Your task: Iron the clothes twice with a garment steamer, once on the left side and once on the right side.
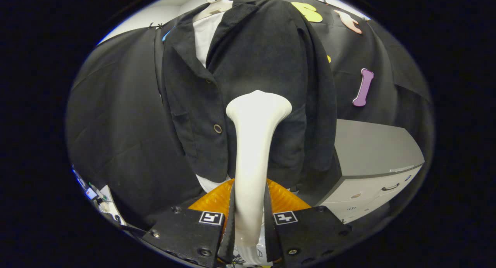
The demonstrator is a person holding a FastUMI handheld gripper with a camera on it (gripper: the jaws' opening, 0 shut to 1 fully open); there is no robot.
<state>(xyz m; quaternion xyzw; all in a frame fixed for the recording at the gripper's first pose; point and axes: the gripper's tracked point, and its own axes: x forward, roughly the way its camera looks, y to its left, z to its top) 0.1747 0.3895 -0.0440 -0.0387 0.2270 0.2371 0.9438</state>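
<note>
Black jacket (248, 74) hangs at twelve o'clock as the gripper (250, 217), jaws clamped on the steamer (254, 144), presses its head flat for ironing.

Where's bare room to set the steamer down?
The grey cabinet's flat top, right of the black jacket, looks bare. The gripper has its jaws shut on the steamer, whose head sits against the jacket front, crowded.
</note>
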